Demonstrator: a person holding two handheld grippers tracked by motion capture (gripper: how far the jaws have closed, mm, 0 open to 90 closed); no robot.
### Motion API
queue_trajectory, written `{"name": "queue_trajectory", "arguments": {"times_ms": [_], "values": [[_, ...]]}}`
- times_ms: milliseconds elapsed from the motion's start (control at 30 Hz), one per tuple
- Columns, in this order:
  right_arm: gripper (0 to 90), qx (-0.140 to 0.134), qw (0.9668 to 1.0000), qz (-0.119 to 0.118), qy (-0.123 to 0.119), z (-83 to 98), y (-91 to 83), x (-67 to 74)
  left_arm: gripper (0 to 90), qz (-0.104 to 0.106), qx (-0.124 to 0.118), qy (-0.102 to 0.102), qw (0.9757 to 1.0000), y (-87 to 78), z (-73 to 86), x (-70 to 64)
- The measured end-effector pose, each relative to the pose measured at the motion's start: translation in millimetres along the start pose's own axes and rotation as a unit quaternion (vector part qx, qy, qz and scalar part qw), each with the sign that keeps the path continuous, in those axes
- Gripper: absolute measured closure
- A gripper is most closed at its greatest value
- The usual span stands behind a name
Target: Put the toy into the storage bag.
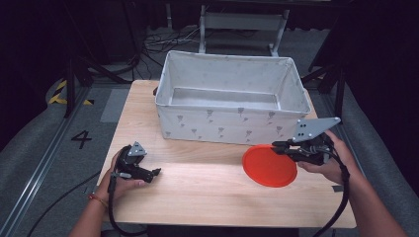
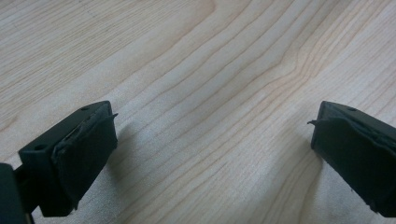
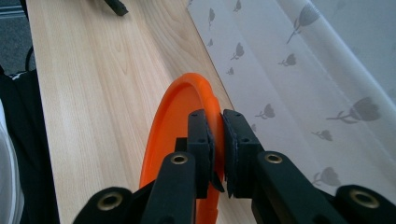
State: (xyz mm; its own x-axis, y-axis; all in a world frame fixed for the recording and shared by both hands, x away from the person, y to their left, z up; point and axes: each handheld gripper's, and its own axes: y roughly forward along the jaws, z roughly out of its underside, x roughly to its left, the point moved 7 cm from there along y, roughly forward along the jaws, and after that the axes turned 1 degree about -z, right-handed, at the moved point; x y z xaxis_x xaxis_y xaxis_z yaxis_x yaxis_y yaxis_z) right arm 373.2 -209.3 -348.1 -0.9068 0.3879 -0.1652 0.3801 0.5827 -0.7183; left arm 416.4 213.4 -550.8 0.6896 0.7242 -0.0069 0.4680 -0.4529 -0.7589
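In the right gripper view, the right claw [image 3: 218, 140] covers part of the orange plate [image 3: 180, 112] rim, and the bottom edge cuts the plate off. The fabric bin [image 1: 217, 121] hides the tabletop [image 1: 207, 182] behind it in the high view.

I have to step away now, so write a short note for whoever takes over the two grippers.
Right gripper: shut on the rim of the orange plate, beside the fabric bin.
Left gripper: open, holding nothing, low over the wooden table.
Done: plate gripped.
Left: the plate is not in the bin yet; the bin is probably where it goes, then release.
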Motion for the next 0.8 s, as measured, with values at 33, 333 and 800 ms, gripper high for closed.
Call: {"name": "queue_trajectory", "arguments": {"times_ms": [33, 333, 800], "values": [[82.4, -0.002, 1.0000, 0.003, -0.003, -4.8, -5.7, -2.1, 0.6, 0.000, 0.000, 0.000, 1.0000, 0.0, 0.0, 0.0], [82.4, 0.005, 0.9999, 0.002, -0.009, -19.3, -20.7, -5.2, 0.6, 0.000, 0.000, -0.002, 1.0000, 0.1, 0.1, -0.1], [82.4, -0.001, 0.9997, 0.008, -0.025, -54.4, -55.0, -17.7, 0.7, -0.003, 0.000, -0.003, 1.0000, -0.4, 0.4, 0.0]]}}
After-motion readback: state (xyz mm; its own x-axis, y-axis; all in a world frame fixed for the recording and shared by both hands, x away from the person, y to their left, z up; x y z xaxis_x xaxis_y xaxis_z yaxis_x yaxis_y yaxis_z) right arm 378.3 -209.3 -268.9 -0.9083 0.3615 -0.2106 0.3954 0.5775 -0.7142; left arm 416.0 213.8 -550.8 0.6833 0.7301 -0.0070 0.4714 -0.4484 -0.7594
